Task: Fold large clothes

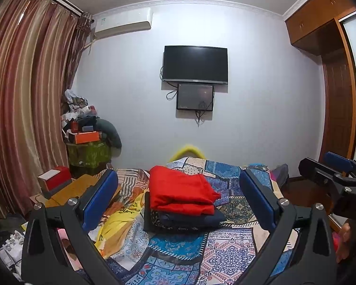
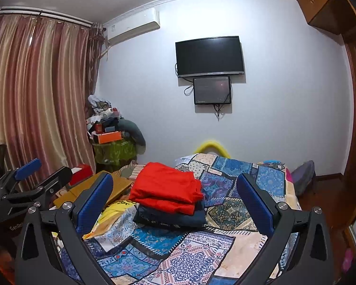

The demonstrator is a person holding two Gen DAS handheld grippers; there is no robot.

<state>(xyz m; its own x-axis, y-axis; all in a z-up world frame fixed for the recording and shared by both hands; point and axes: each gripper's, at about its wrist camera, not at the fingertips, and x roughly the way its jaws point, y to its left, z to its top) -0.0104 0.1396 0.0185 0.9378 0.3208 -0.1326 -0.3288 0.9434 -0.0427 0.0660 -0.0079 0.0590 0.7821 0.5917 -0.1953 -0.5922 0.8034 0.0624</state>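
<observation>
Patchwork bed (image 1: pixel 227 244): red garment (image 1: pixel 180 190) folded atop dark clothes (image 1: pixel 185 220); both tools wide apart, empty.

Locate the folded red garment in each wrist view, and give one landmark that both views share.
Left wrist: the red garment lies centre, slightly below the middle, atop a dark folded stack on the patchwork bedspread, between the open left gripper's fingers.
Right wrist: the red garment lies just left of centre on the same stack, between the open right gripper's fingers.
Shared landmark: the wall-mounted TV.
</observation>
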